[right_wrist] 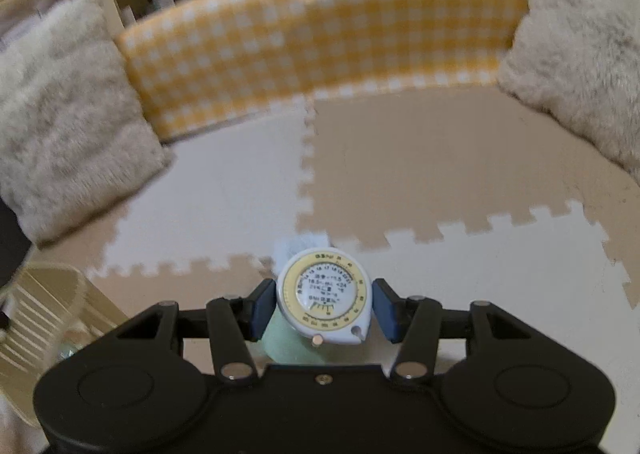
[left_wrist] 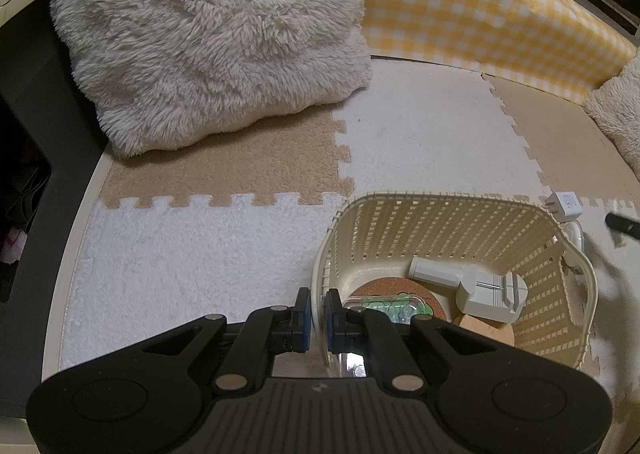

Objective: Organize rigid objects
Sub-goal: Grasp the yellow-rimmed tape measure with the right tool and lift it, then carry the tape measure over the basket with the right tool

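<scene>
Round white tape measure (right_wrist: 325,300) with a yellow dial ring and printed figures sits between the two blue pads of the right gripper (right_wrist: 325,308). Left pad (right_wrist: 262,308) touches its rim; the right pad shows a thin gap in this view, yet the measure appears lifted clear of the mat, so I read it as gripped. A pale green object (right_wrist: 286,346) lies below it, blurred; cannot tell what it is. A white blurred shape (right_wrist: 300,246) shows just behind the measure.

Cream lattice basket (left_wrist: 452,221) stands on the puzzle mat (left_wrist: 192,254) of white and tan tiles. Left gripper (left_wrist: 315,312) is pinched tight on the basket's near rim, one pad outside the wall and one inside. In the basket: a white and grey tool with a cylindrical handle (left_wrist: 476,290), a round cork coaster (left_wrist: 384,290), a clear plastic case with green contents (left_wrist: 384,308). The case lies over the coaster; the tool rests partly on a second cork piece (left_wrist: 486,330).

Just outside the basket's far right corner, a white plug adapter (left_wrist: 564,205) lies on the mat. A dark object (left_wrist: 622,223) shows at the right edge; cannot identify it.

Beyond: a shaggy cream cushion (left_wrist: 208,37) at the left, a yellow gingham bolster (left_wrist: 480,17) along the back, another shaggy cushion (right_wrist: 584,53) at the right.
</scene>
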Demonstrator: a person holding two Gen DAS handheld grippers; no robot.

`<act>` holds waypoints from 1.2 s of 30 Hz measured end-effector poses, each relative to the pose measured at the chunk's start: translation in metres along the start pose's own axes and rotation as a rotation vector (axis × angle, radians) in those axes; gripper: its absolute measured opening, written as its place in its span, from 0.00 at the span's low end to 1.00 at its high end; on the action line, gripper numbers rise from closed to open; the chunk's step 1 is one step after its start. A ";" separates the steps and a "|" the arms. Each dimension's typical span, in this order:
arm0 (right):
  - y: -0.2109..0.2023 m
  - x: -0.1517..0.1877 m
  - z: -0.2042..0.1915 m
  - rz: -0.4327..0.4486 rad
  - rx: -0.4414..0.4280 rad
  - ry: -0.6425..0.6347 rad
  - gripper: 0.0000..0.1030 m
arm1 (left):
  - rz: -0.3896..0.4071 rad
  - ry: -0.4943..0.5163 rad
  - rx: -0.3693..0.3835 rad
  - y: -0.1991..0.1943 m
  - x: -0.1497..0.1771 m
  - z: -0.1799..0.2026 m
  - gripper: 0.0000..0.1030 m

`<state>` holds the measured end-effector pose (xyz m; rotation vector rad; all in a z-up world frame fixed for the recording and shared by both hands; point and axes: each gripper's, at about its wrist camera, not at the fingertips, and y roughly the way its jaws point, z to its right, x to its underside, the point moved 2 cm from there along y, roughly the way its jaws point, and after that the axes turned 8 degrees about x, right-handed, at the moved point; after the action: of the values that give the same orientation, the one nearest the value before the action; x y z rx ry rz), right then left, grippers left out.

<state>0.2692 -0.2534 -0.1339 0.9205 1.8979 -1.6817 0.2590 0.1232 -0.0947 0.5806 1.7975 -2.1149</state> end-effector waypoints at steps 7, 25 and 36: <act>-0.040 -0.016 -0.037 0.113 -0.089 -0.041 0.52 | 0.000 0.000 0.000 0.000 0.000 0.000 0.07; -0.071 0.015 -0.166 -0.019 -0.323 -0.333 0.52 | 0.000 -0.004 0.004 0.000 0.000 0.000 0.07; -0.049 0.037 -0.204 -0.244 -0.249 -0.457 0.52 | 0.000 -0.006 0.006 0.000 0.000 0.000 0.07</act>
<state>0.2288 -0.0484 -0.0931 0.1902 1.8885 -1.5679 0.2587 0.1228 -0.0947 0.5759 1.7883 -2.1208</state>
